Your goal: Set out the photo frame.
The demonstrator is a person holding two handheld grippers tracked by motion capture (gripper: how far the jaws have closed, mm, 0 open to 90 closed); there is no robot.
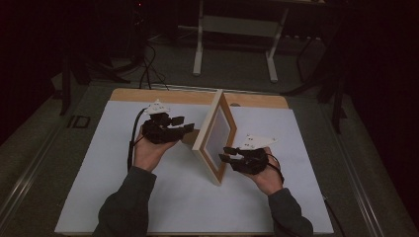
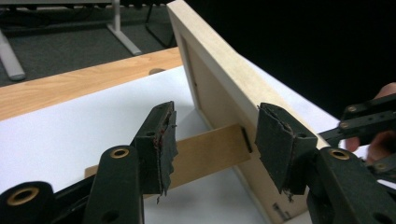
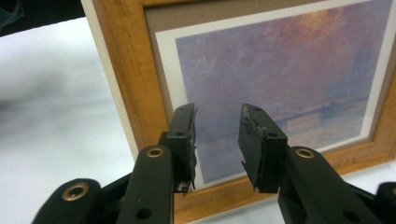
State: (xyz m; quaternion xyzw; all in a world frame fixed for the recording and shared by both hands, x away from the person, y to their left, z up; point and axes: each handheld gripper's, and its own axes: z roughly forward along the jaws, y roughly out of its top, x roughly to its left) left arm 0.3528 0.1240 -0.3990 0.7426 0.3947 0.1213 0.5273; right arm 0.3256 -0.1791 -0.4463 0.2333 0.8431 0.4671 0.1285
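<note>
Wooden picture frame [image 1: 213, 136] stands upright on its edge near the middle of the white sheet [image 1: 123, 197], propped by a flat wooden stand leg [image 2: 210, 151] hinged to its back. Its front holds a hazy purple print [image 3: 280, 84]. Behind it, the left gripper [image 1: 184, 123] has its jaws spread to either side of that leg, pads clear of it. Facing the print, the right gripper [image 1: 226, 153] is released too, with nothing between its pads.
</note>
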